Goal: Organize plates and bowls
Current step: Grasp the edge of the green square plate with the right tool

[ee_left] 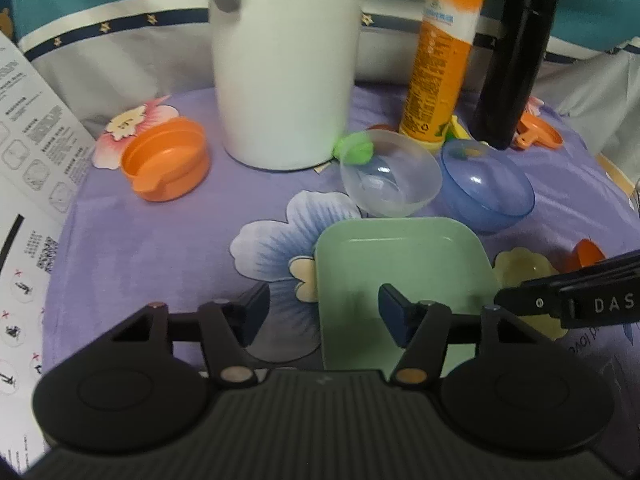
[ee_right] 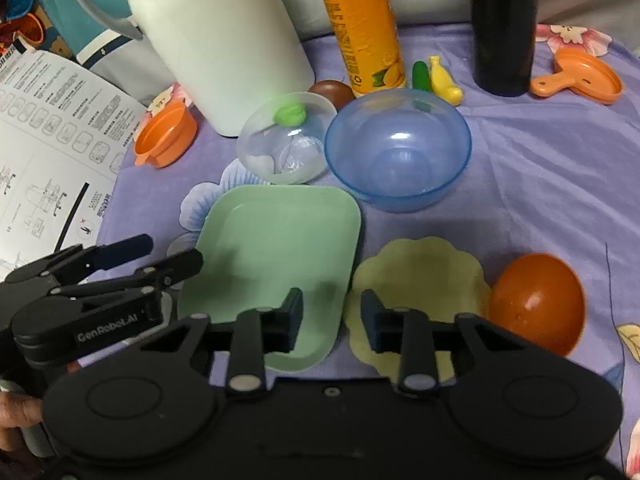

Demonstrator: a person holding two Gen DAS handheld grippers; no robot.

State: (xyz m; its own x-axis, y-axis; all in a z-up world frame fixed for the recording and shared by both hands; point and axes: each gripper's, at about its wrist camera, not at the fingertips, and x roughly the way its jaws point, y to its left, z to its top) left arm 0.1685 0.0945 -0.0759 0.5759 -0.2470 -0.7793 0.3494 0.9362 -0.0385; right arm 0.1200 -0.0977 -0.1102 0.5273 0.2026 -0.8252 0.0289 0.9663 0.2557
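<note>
Both grippers hover parted, gripping nothing: left gripper (ee_left: 322, 314) straddles green plate (ee_left: 404, 284) left rim, right gripper (ee_right: 332, 320) straddles its right rim, probably for 2-handed lift; bowls beyond

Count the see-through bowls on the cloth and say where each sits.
2. The clear bowl sits just behind the green plate, by the white jug. The blue bowl is right beside it. Others may be hidden.

Bowls (ee_right: 398, 148) behind plate (ee_right: 276, 264)
</note>
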